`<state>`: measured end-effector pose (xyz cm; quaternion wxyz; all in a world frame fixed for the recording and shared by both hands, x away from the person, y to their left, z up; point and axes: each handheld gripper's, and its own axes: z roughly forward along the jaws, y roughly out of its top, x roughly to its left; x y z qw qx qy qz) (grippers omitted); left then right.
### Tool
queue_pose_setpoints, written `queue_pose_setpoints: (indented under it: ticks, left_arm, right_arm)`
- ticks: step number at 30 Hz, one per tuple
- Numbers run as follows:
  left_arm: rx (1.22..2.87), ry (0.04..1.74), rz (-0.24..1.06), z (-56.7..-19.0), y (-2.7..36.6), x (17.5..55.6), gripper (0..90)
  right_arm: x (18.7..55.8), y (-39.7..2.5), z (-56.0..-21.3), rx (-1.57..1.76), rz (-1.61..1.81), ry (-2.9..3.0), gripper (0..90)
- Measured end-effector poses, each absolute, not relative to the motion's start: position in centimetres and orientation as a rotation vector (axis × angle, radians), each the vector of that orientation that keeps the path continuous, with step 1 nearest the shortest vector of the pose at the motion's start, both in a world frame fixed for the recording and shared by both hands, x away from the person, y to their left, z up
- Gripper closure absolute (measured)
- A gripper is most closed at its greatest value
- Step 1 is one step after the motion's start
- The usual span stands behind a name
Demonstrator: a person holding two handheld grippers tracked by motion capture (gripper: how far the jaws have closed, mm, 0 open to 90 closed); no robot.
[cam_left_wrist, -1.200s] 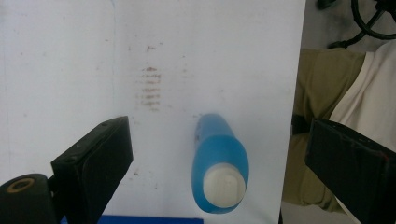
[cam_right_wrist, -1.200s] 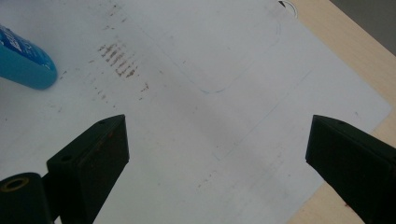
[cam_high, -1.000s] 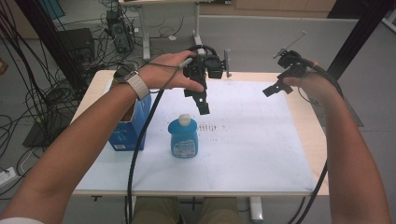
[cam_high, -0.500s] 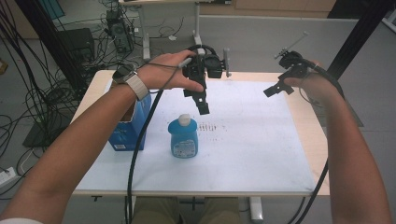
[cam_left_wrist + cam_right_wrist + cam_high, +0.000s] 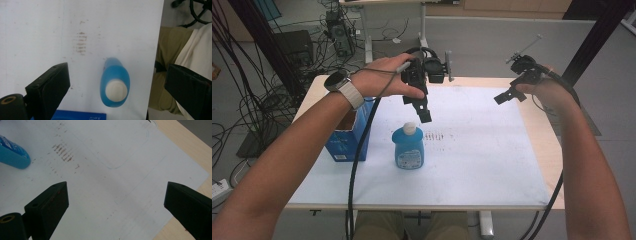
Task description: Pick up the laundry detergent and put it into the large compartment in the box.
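I see a blue bottle (image 5: pixel 408 148) with a white cap standing upright on the white sheet (image 5: pixel 472 150) over the worktop (image 5: pixel 539 135), blue liquid inside; its label is too blurred to read. Just left stands an open blue carton (image 5: pixel 346 135), contents hidden. My left tool (image 5: pixel 117 85) hangs above the bottle, jaws spread wide. My right tool (image 5: pixel 116 202) hovers well apart, also wide open.

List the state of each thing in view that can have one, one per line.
Blue bottle: upright on the white mat, white cap on, untouched.
Blue box: standing at the mat's left edge, top flaps open.
Left tongs: open, above the bottle, holding nothing.
Right tongs: open, over bare mat, holding nothing.
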<state>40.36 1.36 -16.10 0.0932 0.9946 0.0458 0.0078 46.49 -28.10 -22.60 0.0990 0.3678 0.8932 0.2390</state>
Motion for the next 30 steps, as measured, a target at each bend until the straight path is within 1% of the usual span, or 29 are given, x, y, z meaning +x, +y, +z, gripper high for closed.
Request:
queue_pose_setpoints:
  ticks: [7,16,27,30]
  left_arm:
    - [2.951,0.131,0.018,-16.1,1.7,40.1,4.6]
    - [2.955,0.161,0.003,-16.8,2.5,40.0,5.2]
    - [2.946,0.147,0.006,-17.0,2.8,39.8,6.0]
    - [2.949,0.152,-0.015,-17.3,2.9,39.8,5.9]
  right_arm:
    - [46.4,-28.0,-22.8,1.077,0.711,2.652,4.7]
    - [46.5,-27.9,-22.9,1.066,0.707,2.655,4.1]
    - [46.7,-27.6,-23.0,1.055,0.704,2.664,4.0]
    - [46.7,-27.5,-23.0,1.054,0.705,2.664,4.0]
